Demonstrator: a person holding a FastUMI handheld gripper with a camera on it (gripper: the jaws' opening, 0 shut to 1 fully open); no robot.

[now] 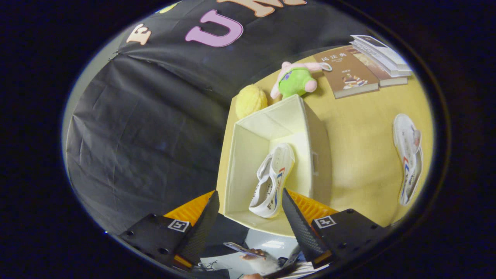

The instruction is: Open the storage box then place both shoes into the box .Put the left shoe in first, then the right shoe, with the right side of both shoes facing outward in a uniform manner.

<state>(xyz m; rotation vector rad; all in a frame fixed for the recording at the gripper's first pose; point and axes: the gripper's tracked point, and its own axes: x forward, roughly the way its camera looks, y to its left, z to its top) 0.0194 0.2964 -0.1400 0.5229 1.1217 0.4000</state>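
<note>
A cream fabric storage box (248,155) stands open on the yellow table, its mouth facing me. One white shoe (272,180) with red and blue side stripes lies inside it, against the right wall. My gripper (250,203) hovers open above the box's near rim, with the shoe's near end between the fingers and nothing pressed by them. A second white shoe (407,157) of the same kind lies on its side on the table, well to the right of the box.
A yellow ball (251,100) and a green and pink plush toy (296,80) sit just beyond the box. Books (350,71) lie stacked at the table's far right. The black cloth wall hangs left of the box. A hand holding a phone (248,252) appears below the fingers.
</note>
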